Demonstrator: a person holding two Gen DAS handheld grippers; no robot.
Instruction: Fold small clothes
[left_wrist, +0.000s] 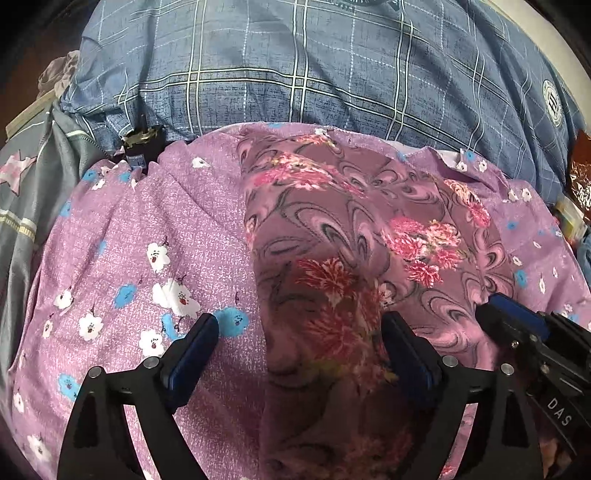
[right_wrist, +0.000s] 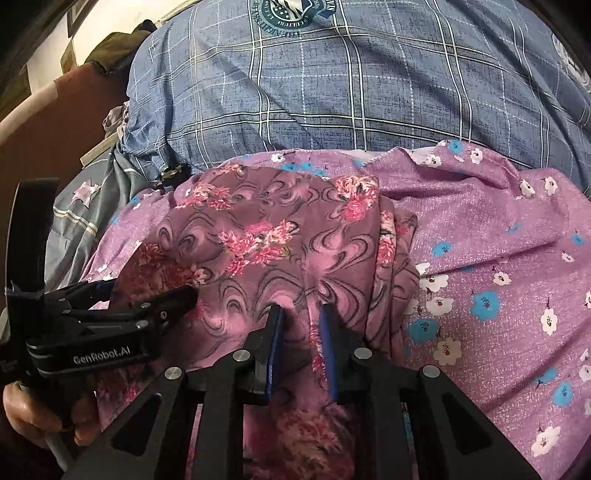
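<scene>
Left wrist view: we are looking down our left gripper (left_wrist: 299, 332) at the mauve swirl-print garment (left_wrist: 351, 236), our landmark throughout.
Left gripper state: we are holding its jaws spread wide, one finger (left_wrist: 195, 343) off the garment's left edge over the lilac flowered sheet (left_wrist: 129, 236), the other finger (left_wrist: 406, 347) above the garment's near part; we are gripping nothing.
Garment place: it is lying folded and rumpled on the lilac sheet, its left edge running straight away from us.
Right gripper: we are seeing the right gripper (left_wrist: 513, 314) coming in at the garment's near right side.
Beyond the garment: a blue plaid cover (left_wrist: 295, 62) is lying across the far side.

Right wrist view: we are looking along the right gripper (right_wrist: 301, 328) at the same garment (right_wrist: 266, 236).
Right gripper state: we are holding its jaws nearly closed on a raised fold of the garment's near edge.
Left gripper: we are seeing the left gripper (right_wrist: 147, 295) lying over the garment's near left part, a hand (right_wrist: 40, 417) holding its handle.
Sheet: the lilac sheet (right_wrist: 498, 277) is spreading right of the garment.
Beyond the garment: the plaid cover (right_wrist: 332, 92) is lying behind it.
</scene>
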